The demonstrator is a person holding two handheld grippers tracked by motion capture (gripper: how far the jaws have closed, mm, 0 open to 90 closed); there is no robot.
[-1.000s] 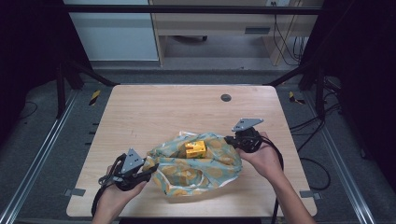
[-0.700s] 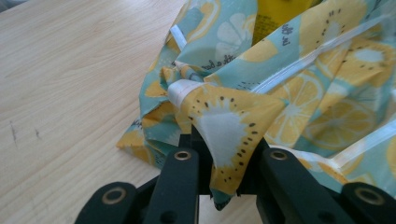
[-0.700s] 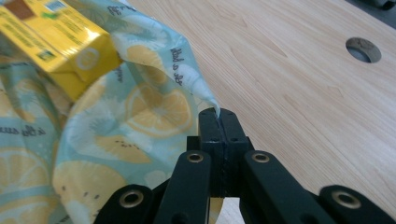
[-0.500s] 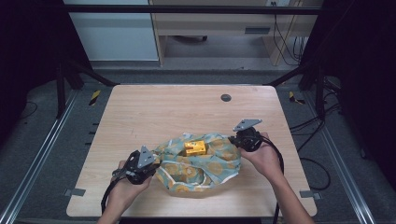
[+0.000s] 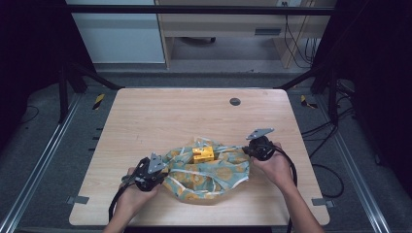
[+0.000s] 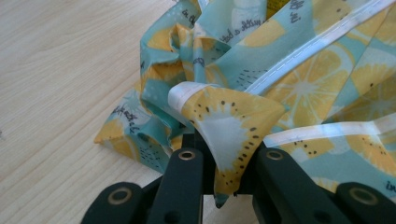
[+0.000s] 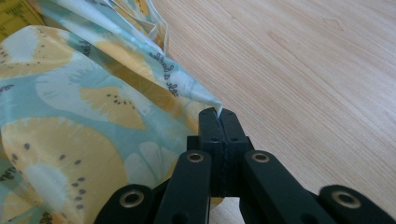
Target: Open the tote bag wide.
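Note:
A teal cloth (image 5: 214, 171) printed with yellow citrus slices lies bunched on the wooden table (image 5: 170, 116), near the front. A small yellow box (image 5: 203, 154) sits on top of it. My left gripper (image 5: 158, 172) is at the cloth's left edge. Its jaws have just been closing, and in the left gripper view the left gripper (image 6: 219, 156) pinches a white-hemmed fold of the cloth (image 6: 229, 119). My right gripper (image 5: 247, 149) holds the cloth's right edge. In the right gripper view the right gripper (image 7: 218, 116) is shut on a thin corner of the cloth (image 7: 93, 116).
A dark round grommet (image 5: 235, 101) is set in the table near its far edge. Bare wood stretches behind the cloth and to both sides. Metal frame rails (image 5: 43, 160) run along the table's sides, and cables trail from both grippers.
The left gripper has moved right, up to the cloth, and closed on a fold. Both hands have sunk, and the cloth now lies lower and flatter on the table.

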